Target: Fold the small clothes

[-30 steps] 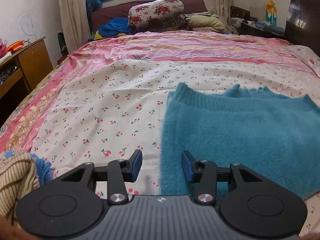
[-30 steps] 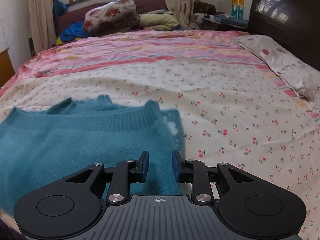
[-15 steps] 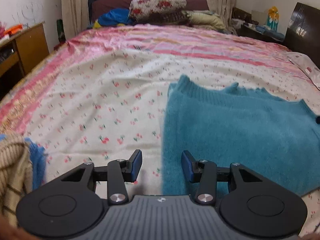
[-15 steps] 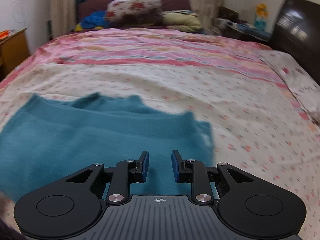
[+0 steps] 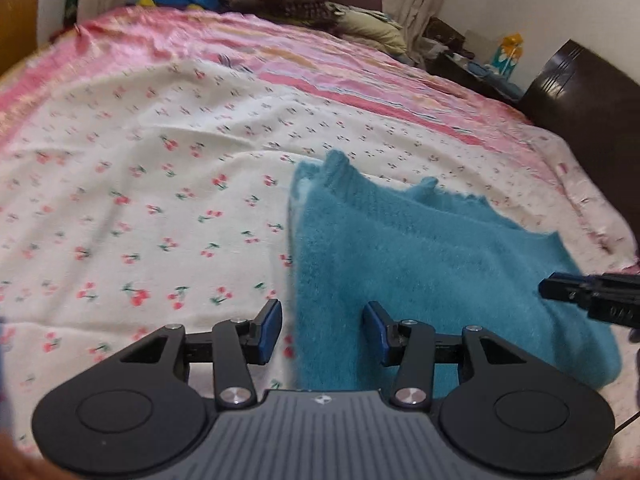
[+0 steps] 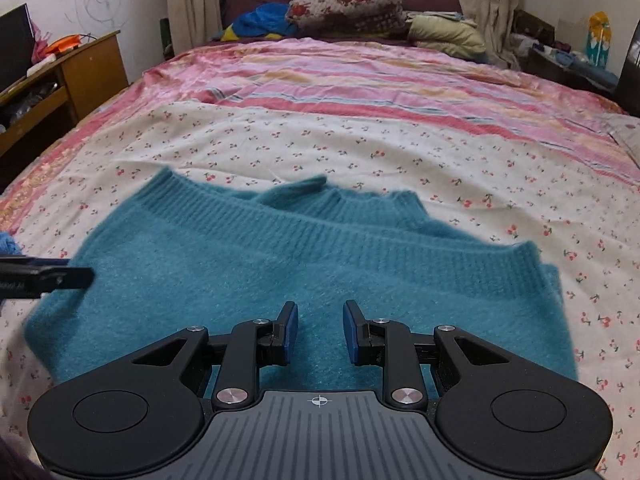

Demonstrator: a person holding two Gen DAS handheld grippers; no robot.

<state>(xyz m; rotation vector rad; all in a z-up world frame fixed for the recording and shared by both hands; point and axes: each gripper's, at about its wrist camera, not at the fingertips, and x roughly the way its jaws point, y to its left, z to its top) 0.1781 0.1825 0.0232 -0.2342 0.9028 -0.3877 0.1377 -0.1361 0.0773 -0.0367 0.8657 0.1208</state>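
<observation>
A fuzzy teal sweater lies folded flat on the cherry-print bedsheet; it also shows in the right wrist view, ribbed hem towards the far side. My left gripper is open and empty, hovering over the sweater's left edge. My right gripper is open and empty, low over the sweater's near middle. Each gripper's tip shows in the other's view: the right one at the right edge, the left one at the left edge.
A pink striped quilt covers the far bed, with pillows and bedding piled at the window end. A wooden desk stands on the left, a dark headboard on the right. A bit of blue knit lies at the left.
Both grippers have swung inward over the sweater: the left view turned right, the right view turned left. Each gripper tip now shows in the other's view. Jaws stay open.
</observation>
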